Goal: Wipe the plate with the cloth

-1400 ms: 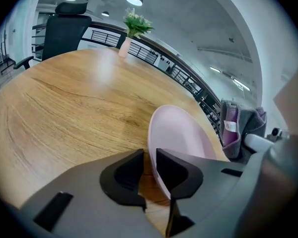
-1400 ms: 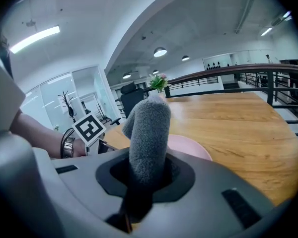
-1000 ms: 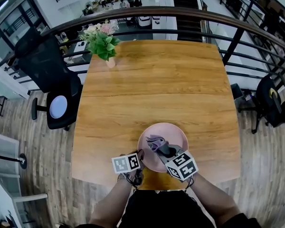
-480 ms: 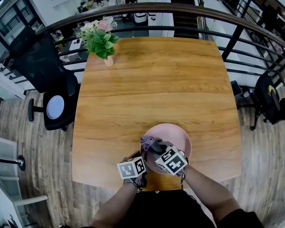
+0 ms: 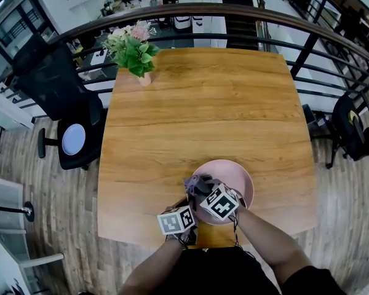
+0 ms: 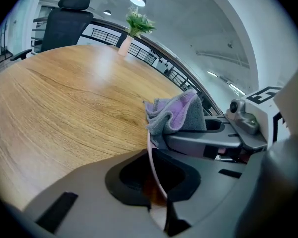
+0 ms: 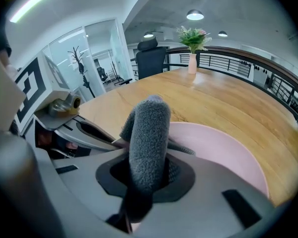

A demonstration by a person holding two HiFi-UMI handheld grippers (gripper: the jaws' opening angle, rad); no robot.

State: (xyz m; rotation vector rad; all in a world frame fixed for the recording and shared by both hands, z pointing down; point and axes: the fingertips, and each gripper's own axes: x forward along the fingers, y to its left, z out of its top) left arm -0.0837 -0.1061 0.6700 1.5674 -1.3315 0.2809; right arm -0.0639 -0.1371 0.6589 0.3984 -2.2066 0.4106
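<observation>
The plate (image 5: 241,178) is a smooth, round, pale pink dish with a thin raised rim. The cloth (image 7: 149,133) is nubbly grey microfibre with a lilac side, bunched into a thick roll. The counter (image 5: 197,109) is warm, wood-grained and slightly glossy, with rounded corners.

Your left gripper (image 6: 158,185) has its jaws almost together, pinching the plate's thin rim. Looking down from your head, that hold is at about 8 o'clock on the plate. Your right gripper (image 7: 148,180) is clamped on the cloth, and the roll stands up out from between its jaws. The free, crumpled end of the cloth sits at the plate's rim around 10 o'clock, just beside the left gripper's hold. The right gripper reaches in over the plate's left part, while the left gripper stays at the edge. The two marker cubes are nearly touching.

The plate lies at the counter's 6 o'clock edge, directly in front of you. Well apart from it, at the 11 o'clock corner, stands a slim vase (image 5: 145,78) holding green leaves and pink flowers (image 5: 133,47). Off the counter at about 9 o'clock is a black office chair (image 5: 58,85). A dark metal railing (image 5: 307,29) curves round the far side from 10 to 3 o'clock.
</observation>
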